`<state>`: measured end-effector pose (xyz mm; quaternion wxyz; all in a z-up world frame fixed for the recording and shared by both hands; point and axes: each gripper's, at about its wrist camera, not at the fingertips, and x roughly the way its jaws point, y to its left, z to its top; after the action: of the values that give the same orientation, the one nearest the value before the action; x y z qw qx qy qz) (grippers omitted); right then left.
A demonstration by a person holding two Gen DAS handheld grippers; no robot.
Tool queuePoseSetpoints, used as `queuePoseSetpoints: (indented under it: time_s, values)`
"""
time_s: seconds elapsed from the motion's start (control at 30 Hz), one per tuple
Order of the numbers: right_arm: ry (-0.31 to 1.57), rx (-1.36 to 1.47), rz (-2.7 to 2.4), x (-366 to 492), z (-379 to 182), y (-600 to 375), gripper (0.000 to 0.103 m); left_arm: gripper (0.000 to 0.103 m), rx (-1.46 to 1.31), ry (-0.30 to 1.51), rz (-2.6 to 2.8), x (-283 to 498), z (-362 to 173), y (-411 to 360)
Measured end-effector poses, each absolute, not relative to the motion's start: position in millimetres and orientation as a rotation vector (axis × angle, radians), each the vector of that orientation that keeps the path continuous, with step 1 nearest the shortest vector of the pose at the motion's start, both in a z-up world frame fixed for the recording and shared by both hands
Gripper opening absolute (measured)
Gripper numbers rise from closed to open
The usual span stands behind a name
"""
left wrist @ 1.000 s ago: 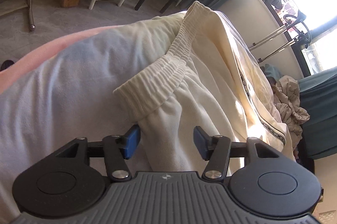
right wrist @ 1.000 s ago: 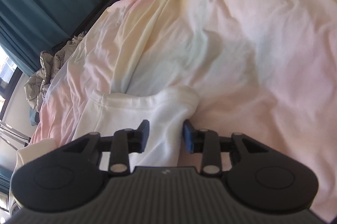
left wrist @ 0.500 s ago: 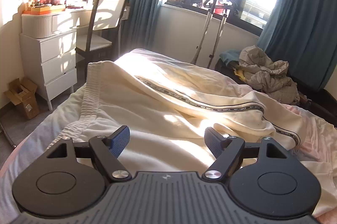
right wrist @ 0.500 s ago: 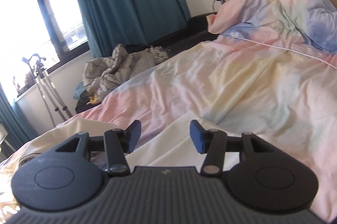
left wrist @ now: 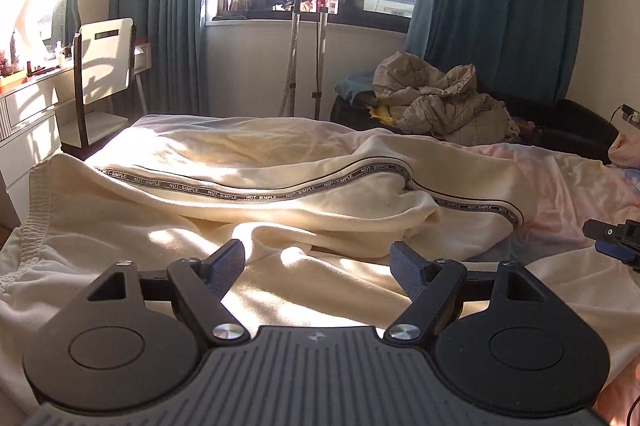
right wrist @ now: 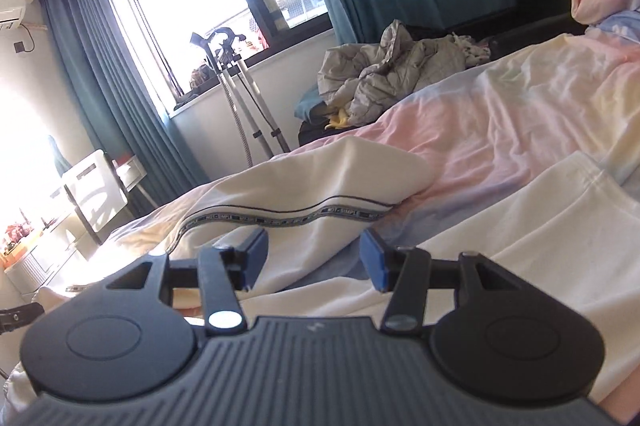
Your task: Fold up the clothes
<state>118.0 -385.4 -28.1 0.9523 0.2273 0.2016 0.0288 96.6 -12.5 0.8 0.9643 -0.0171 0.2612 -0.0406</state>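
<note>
**Both grippers free above the cream trousers, next grasp to choose**

Left wrist view: left gripper (left wrist: 316, 260) hovers low over the cream cotton trousers with a black-and-white lettered side stripe (left wrist: 256, 186), its blue-padded jaws wide apart, nothing between them. Trousers lie sprawled across the foot of the pastel pink-and-yellow bed sheet (left wrist: 560, 182), ribbed elastic waistband (left wrist: 38, 202) at far left, one leg doubled back over the other with a loose rumple in the middle. Sunlight washes out the near cloth, so I cannot quite tell how many layers lie under the pads. The right gripper's tip shows at the right edge.

Right wrist view: right gripper (right wrist: 314, 258) also spread and empty, poised above the leg end of the trousers; the stripe runs just ahead of the pads.

Judgement: for a clean fold, take the waistband corner with the left, the leg hem with the right, pinch single edges only, pull taut to flatten the rumple, then lay one half squarely over the other.
</note>
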Motion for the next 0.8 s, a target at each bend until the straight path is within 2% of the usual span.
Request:
queuePoseSetpoints:
  time_s: [0.2,0.4,0.57,0.67,0.73,0.8]
  values:
    - [0.490,0.424,0.074,171.0,-61.3,-371.9,0.053,0.082,-0.037,0.581,-0.082,120.7,-32.2,-10.0]
    - [0.522,0.579,0.034,240.0,-97.9,-388.5,0.058,0.082,-0.071,0.575,-0.112,136.1,-49.8,-2.3]
    - [0.514,0.644,-0.050,288.2,-113.6,-408.4,0.055,0.082,-0.096,0.577,-0.128,148.3,-62.1,0.5]
    - [0.510,0.684,-0.048,310.8,-116.0,-409.7,0.046,0.082,-0.095,0.576,-0.124,152.7,-66.3,0.3]
    - [0.515,0.645,-0.055,318.5,-114.4,-404.1,0.029,0.082,-0.097,0.575,-0.122,155.2,-68.7,0.1]
    - [0.486,0.614,-0.063,318.8,-110.4,-400.8,0.019,0.082,-0.111,0.573,-0.126,155.7,-69.3,-0.8]
